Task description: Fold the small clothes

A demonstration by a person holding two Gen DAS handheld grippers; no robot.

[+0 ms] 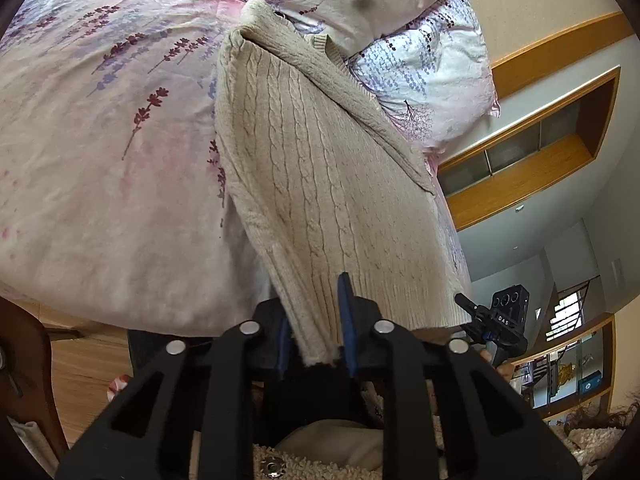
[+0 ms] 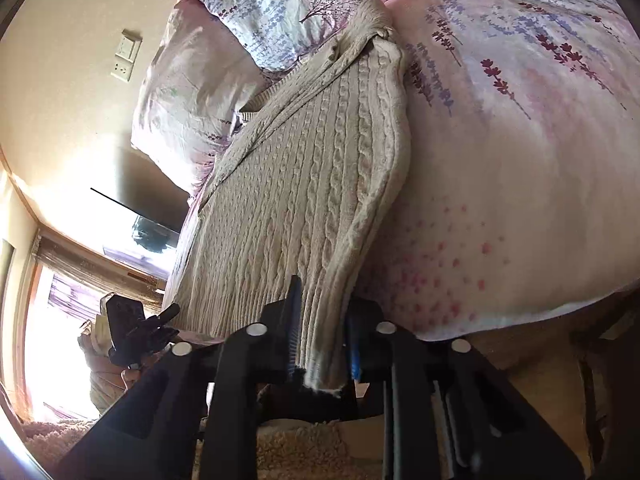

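2 tools hold the cream cable-knit sweater (image 1: 320,184) by its ribbed hem corners: left tool (image 1: 316,344) and right tool (image 2: 322,344), each clamped narrow on knit. its long axis runs away from both, up the floral bed (image 1: 100,160) toward the pillows (image 1: 432,80), which crowd its far end.

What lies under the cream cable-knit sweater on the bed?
Under the sweater lies the floral bedspread, visible around it; the part beneath it is covered.
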